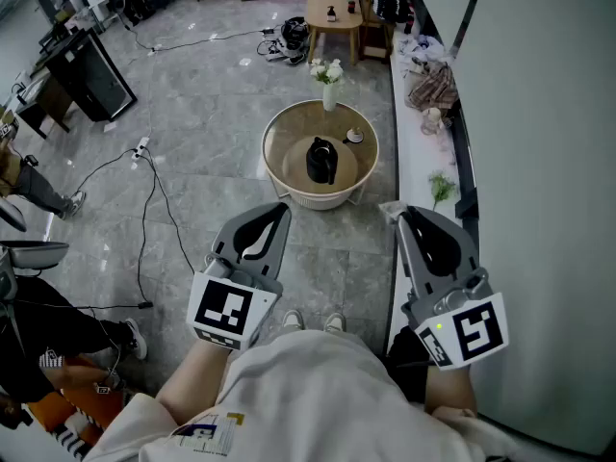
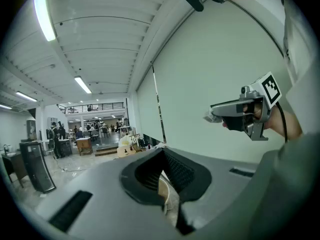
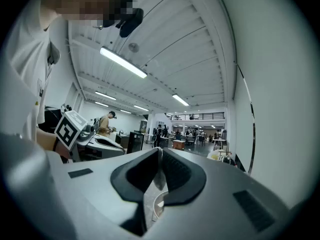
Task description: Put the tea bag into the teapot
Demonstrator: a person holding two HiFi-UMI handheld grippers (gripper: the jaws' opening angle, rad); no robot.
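A black teapot (image 1: 321, 160) stands in the middle of a round, glass-topped table (image 1: 289, 128) on the floor ahead of me. Just right of it and behind lies a small white piece on a dark saucer (image 1: 354, 136); it is too small to tell whether it is the tea bag. My left gripper (image 1: 282, 208) (image 2: 161, 153) and right gripper (image 1: 393, 210) (image 3: 160, 151) are held up near my chest, well short of the table. Both point forward with their jaw tips together and nothing between them.
A white vase of flowers (image 1: 329, 80) stands at the table's far edge. A white ledge (image 1: 414, 152) with clutter runs along the wall at right. Cables (image 1: 149, 200) trail over the floor at left. A wooden side table (image 1: 334, 12) stands farther back.
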